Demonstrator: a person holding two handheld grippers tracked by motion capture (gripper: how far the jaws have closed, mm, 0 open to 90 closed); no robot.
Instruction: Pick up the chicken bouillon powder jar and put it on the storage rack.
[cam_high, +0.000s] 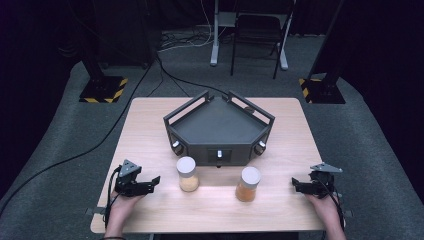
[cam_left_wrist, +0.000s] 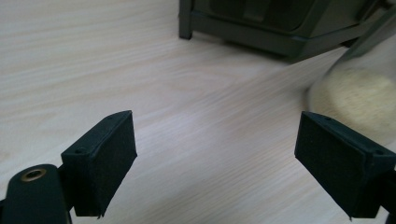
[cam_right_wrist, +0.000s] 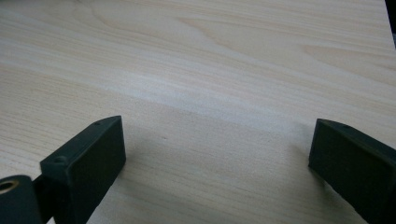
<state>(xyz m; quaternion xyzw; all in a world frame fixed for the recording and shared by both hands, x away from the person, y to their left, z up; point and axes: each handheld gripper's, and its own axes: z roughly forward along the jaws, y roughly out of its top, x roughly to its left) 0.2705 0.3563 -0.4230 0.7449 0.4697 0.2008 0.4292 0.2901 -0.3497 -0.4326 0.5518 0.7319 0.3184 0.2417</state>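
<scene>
Two clear jars with white lids stand on the wooden table (cam_high: 150, 130). The left jar (cam_high: 187, 174) holds pale tan powder and the right jar (cam_high: 248, 184) holds orange powder. My left gripper (cam_high: 154, 181) lies near the front left, open, pointing towards the left jar with a gap between them. In the left gripper view that gripper (cam_left_wrist: 215, 158) has nothing between its jaws, and the jar (cam_left_wrist: 359, 100) is blurred at the right. My right gripper (cam_high: 295, 184) rests at the front right, open, aimed at the right jar. The right gripper (cam_right_wrist: 215, 163) has bare wood between its jaws.
A dark grey five-sided tray (cam_high: 220, 125) with raised rails stands mid-table behind the jars; its corner (cam_left_wrist: 261, 32) is in the left gripper view. Beyond the table are a black chair (cam_high: 257, 35), two stands with yellow-black bases (cam_high: 102, 89), and cables on the carpet.
</scene>
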